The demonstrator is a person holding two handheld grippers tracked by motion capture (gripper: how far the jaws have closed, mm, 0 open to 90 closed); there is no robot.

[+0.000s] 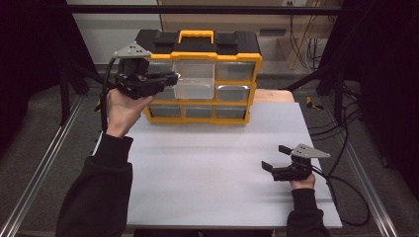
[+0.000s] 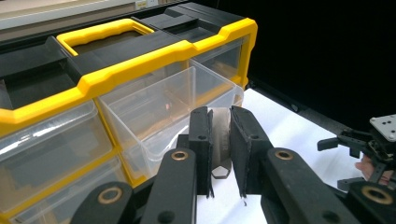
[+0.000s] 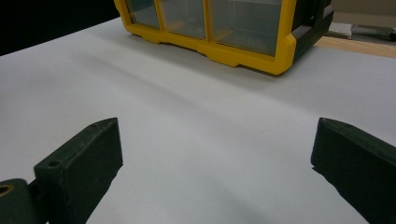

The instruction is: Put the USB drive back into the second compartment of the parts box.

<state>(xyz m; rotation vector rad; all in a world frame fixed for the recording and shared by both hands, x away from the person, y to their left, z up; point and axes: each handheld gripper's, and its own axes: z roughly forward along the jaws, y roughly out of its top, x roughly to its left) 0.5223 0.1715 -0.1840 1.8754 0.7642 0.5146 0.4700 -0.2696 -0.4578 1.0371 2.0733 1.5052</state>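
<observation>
The left gripper [image 2: 219,154], at ten o'clock, clamped a small flat metal piece [image 2: 220,140] beside the open clear drawer [image 1: 193,81]: light, stiff, slippery, best pinched across its faces. The right gripper [image 1: 277,159], at four o'clock, stood released

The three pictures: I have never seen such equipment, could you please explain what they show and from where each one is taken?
A person sits at a white table and holds a two-jaw tool in each hand. One picture looks down from above; the other two come from cameras riding on each tool.

The left hand-held gripper is raised in front of a yellow and black drawer organizer. Its jaws are shut on a small flat metal piece, beside an open clear drawer pulled out of the organizer. What the piece is, I cannot tell.

The right hand-held gripper rests low over the table with its jaws wide open, holding nothing.
</observation>
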